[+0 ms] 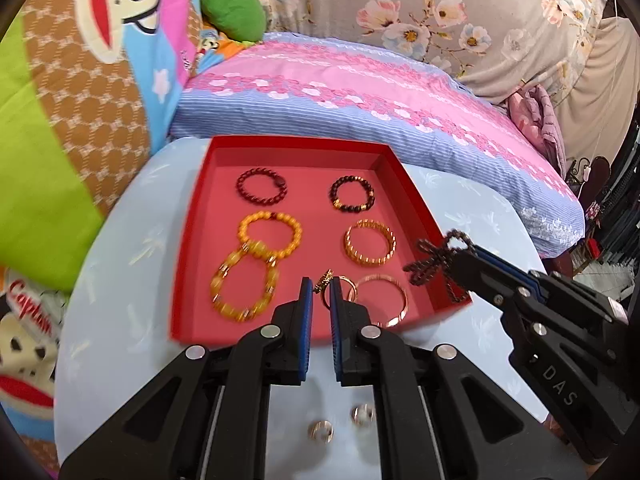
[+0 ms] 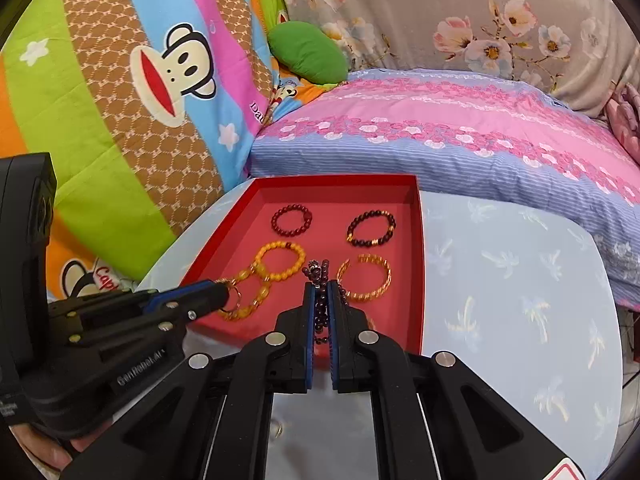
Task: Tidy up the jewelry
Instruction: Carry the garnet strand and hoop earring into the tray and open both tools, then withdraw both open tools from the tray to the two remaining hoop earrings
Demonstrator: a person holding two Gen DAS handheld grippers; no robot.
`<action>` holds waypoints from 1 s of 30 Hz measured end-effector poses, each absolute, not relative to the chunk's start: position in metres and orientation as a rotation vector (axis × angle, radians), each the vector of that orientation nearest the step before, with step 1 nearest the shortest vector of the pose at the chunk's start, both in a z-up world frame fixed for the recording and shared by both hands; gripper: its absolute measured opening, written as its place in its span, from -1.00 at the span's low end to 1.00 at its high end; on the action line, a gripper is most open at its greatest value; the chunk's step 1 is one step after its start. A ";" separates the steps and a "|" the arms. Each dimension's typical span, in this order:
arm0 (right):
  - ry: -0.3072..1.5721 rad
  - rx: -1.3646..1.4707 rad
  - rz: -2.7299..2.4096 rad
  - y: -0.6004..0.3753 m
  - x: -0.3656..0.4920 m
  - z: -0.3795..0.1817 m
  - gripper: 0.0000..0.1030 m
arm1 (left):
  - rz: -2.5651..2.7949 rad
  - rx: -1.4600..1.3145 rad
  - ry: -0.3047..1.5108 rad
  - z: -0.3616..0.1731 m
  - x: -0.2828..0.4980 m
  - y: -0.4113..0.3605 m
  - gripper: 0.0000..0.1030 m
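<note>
A red tray (image 1: 392, 164) (image 2: 418, 240) on the pale blue table holds several bracelets: dark red beads (image 1: 262, 191), dark beads with gold (image 1: 352, 199), yellow beads (image 1: 271, 235), an amber bracelet (image 1: 244, 288), a gold bangle (image 1: 370, 243) and a thin rose-gold bangle (image 1: 382, 300). My left gripper (image 1: 320, 286) is shut on a thin gold ring with a charm (image 1: 325, 280) over the tray's near part; it also shows in the right wrist view (image 2: 226, 300). My right gripper (image 2: 320, 292) is shut on a dark beaded strand (image 2: 318, 276), held above the tray's right edge (image 1: 434, 260).
Two rings (image 1: 320, 430) (image 1: 362, 414) lie on the table (image 2: 520, 280) near me. A pink and blue pillow (image 1: 360, 92) lies behind the tray. A cartoon quilt (image 1: 60, 120) is piled at the left, with a green cushion (image 1: 232, 6) and floral fabric behind.
</note>
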State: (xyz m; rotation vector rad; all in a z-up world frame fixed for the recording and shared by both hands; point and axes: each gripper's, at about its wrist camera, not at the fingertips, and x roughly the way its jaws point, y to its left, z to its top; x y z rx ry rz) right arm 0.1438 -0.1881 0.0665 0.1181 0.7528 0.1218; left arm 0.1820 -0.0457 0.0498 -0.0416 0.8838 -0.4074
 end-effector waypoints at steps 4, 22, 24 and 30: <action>0.768 0.131 0.110 -0.192 0.168 0.058 -0.88 | -0.416 -0.033 0.928 0.032 0.205 -0.056 -0.84; 0.830 0.157 0.134 -0.175 0.233 0.023 -0.88 | -0.318 -0.073 0.933 0.013 0.229 -0.035 -0.30; 0.844 0.146 0.144 -0.168 0.242 0.019 -0.86 | -0.303 -0.082 0.934 0.013 0.229 -0.029 -0.27; 0.818 0.104 0.114 -0.160 0.240 0.018 -0.50 | -0.260 -0.088 0.915 0.016 0.223 -0.015 0.01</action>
